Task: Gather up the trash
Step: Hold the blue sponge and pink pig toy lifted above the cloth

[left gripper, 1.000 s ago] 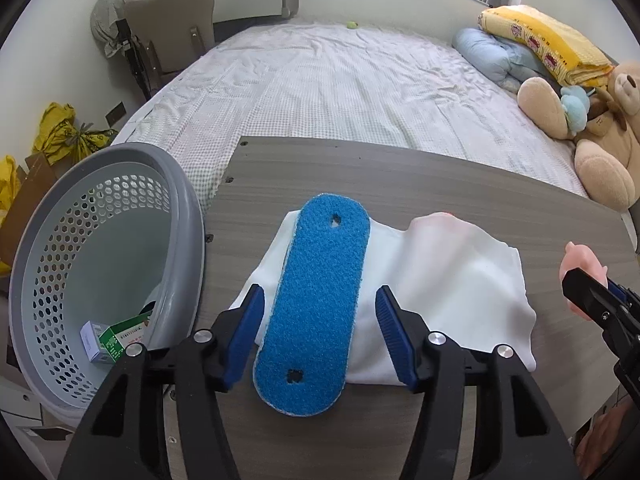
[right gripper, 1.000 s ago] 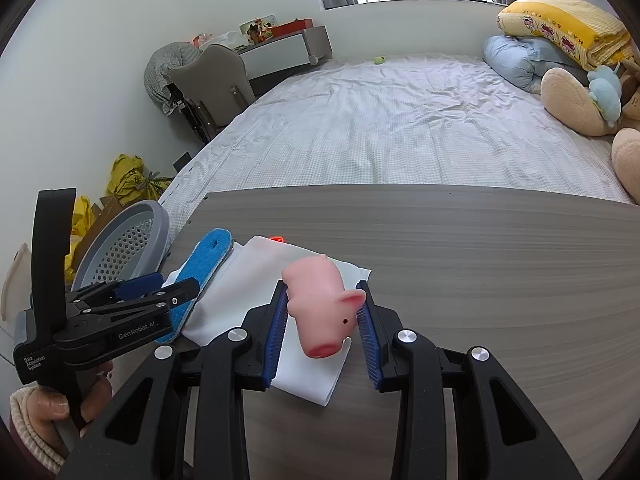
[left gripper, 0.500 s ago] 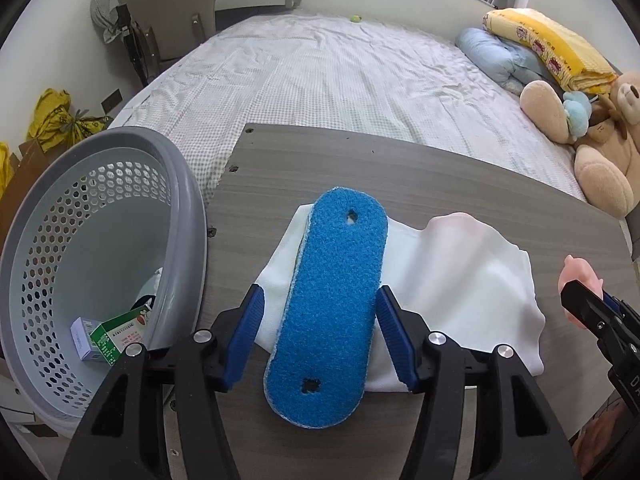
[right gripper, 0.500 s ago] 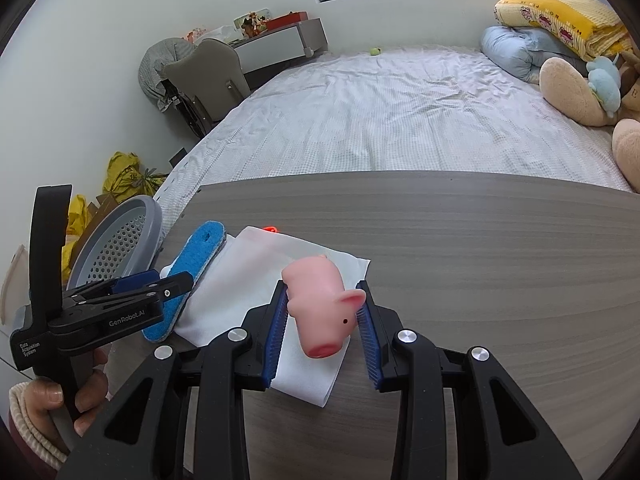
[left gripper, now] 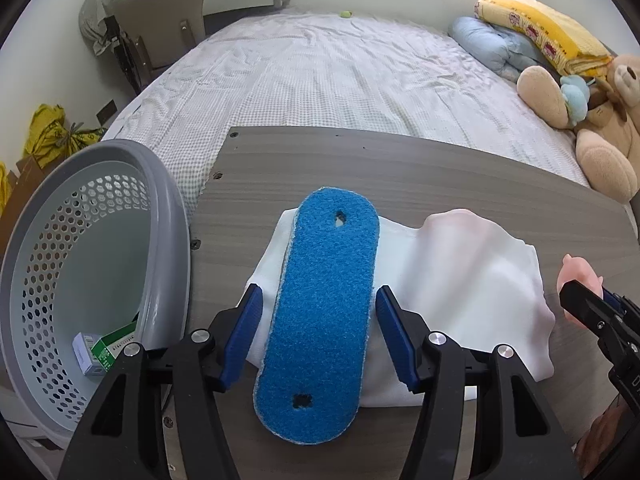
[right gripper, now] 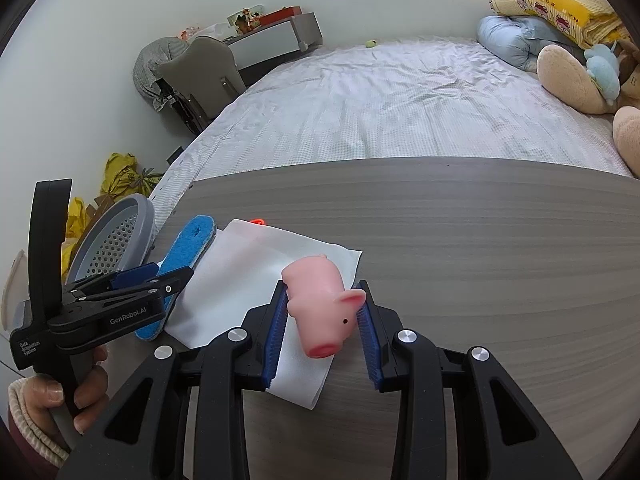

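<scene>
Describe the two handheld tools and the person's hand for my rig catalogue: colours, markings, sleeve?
Both are black plastic clamps with silver screws and blue ribbed finger pads. The left tool, seen from the right camera, has a tall black handle and white lettering, "GenRobot.AI" and "Data Acquisition System". The left hand is bare, with a cream knitted cuff. The right tool looks alike. No cables visible.

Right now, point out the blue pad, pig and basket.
blue pad (left gripper: 324, 320): left wrist view, middle of its top face.
pig (right gripper: 320, 304): right wrist view, its body.
basket (left gripper: 168, 216): left wrist view, near rim.
</scene>
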